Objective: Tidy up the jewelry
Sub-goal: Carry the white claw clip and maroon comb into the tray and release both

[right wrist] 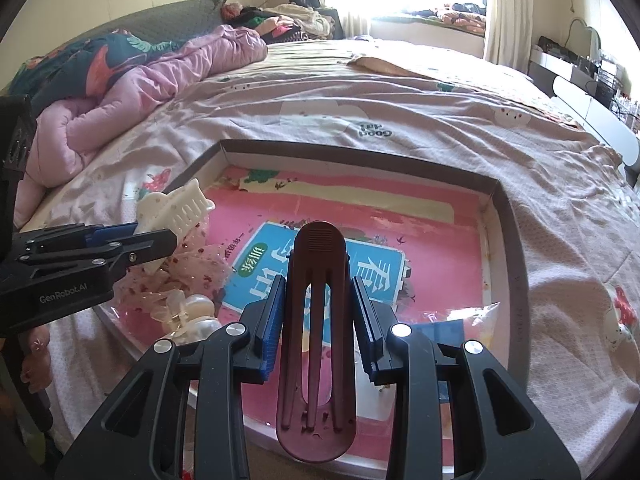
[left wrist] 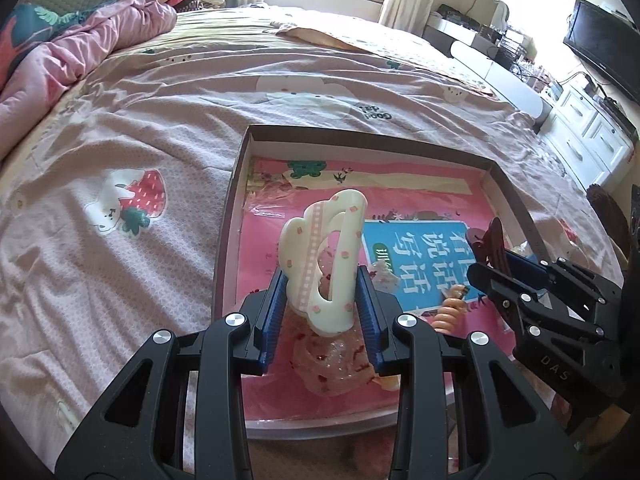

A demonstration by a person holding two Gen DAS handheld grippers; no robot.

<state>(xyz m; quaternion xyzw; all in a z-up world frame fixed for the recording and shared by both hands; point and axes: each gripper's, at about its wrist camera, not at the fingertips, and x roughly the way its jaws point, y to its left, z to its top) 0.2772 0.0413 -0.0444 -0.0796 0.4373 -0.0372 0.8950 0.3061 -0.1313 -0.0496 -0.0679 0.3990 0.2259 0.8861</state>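
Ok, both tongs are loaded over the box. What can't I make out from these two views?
- Near rim of the box: both views, hidden behind the tongs.
- Sheer scrunchie: left view, half covered by the left tongs and cream claw clip.
- Orange coil hair tie: left view, lower end behind a finger.
- Maroon clip: its underside; the right tongs grip it.
- Book's text: partly covered.

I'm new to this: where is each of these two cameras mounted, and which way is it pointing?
Left wrist view: sits on the left tool, looking forward over the shallow box on the bed; its fingers clamp a cream claw clip, the right tool at right.
Right wrist view: sits on the right tool, facing likewise; it clamps a maroon hair clip, the left tool at left.
Both share the box, bed and both clips.
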